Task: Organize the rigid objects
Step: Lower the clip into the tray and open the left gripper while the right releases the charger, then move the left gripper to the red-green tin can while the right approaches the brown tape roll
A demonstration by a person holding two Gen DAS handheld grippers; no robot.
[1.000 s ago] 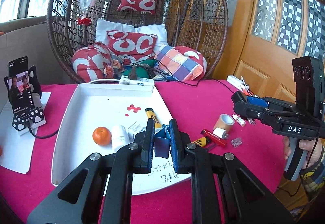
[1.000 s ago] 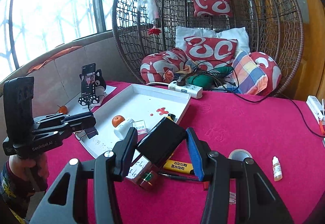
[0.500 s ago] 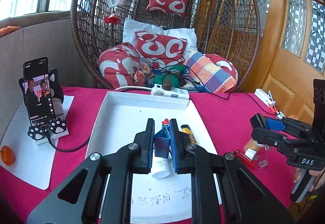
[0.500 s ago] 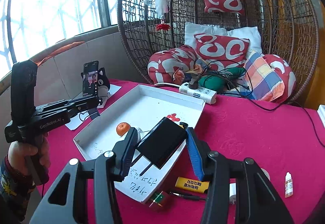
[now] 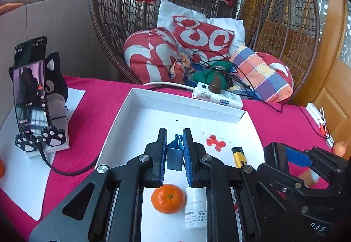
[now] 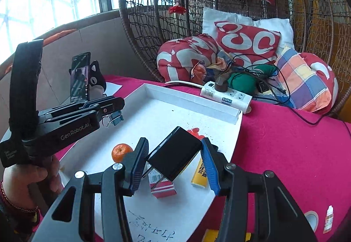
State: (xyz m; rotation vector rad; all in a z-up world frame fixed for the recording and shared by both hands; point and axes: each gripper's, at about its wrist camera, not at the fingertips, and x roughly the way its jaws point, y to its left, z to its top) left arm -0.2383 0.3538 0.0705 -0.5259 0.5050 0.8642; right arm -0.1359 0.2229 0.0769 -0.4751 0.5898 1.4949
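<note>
My left gripper point(image 5: 174, 154) is shut on a blue binder clip point(image 5: 174, 157) and holds it above the white tray point(image 5: 184, 101). The clip also shows in the right wrist view point(image 6: 115, 119). My right gripper point(image 6: 174, 163) is shut on a black plug adapter point(image 6: 175, 155), tilted, above the tray's point(image 6: 193, 99) near part. In the tray lie an orange point(image 5: 167, 198), a white bottle point(image 5: 196, 207), a yellow lighter point(image 5: 239, 156) and a red-and-white box point(image 6: 162, 186).
A phone on a cat stand point(image 5: 30, 93) is at the left on white paper. A power strip point(image 5: 216, 96) lies behind the tray. A tape roll point(image 6: 311, 220) and a small dropper bottle point(image 6: 328, 219) lie on the red cloth at the right.
Both grippers moved forward over the tray with their objects still held. The right gripper lifted the adapter from the cloth's clutter to above the tray.
</note>
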